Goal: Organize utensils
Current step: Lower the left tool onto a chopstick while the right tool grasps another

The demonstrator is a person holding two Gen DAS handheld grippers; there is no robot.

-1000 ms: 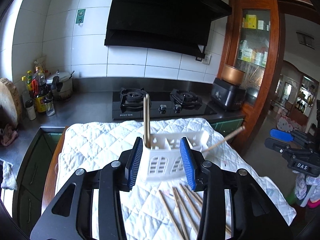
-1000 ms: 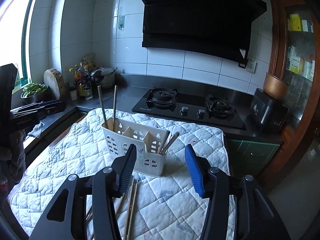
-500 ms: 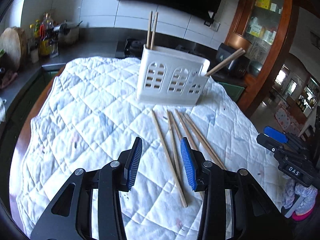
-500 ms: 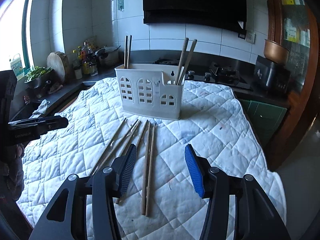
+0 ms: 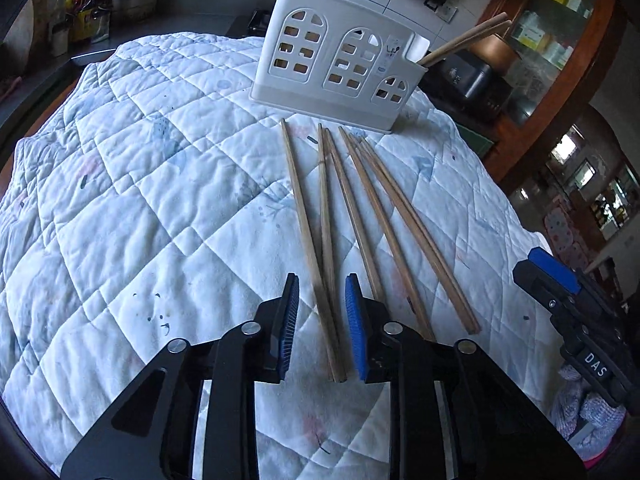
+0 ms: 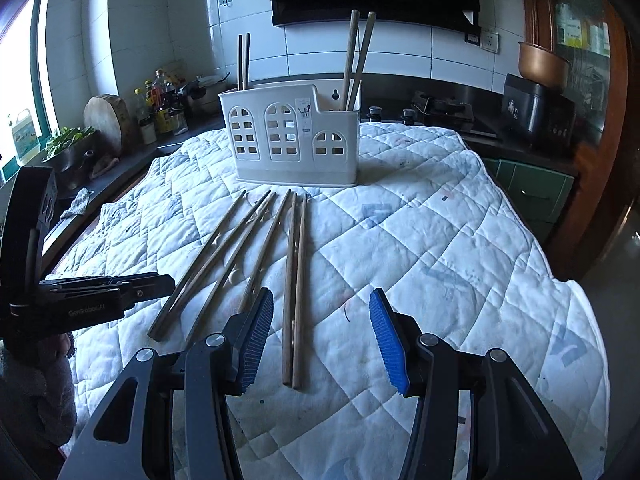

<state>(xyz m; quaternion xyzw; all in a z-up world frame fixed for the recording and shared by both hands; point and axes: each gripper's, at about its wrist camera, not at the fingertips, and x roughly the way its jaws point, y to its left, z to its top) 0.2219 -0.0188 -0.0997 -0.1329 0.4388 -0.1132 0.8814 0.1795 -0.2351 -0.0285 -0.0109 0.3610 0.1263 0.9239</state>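
Six loose chopsticks [image 5: 360, 216] are laid on the quilted cloth [image 5: 140, 184] before the white holder [image 5: 340, 76]. The left gripper [image 5: 322, 308] is parted narrowly, empty, about two crossed sticks; both could be pinched together and one dropped. The right gripper [image 6: 320, 332] is held wide, empty, over a pair [image 6: 296, 280]

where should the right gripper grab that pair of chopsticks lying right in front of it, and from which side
Grip the chopstick pair near its close ends, coming straight down from above. The two sticks lie flat on the quilt, side by side, pointing toward the white holder, so the open right gripper can probably straddle both and pinch across their width.
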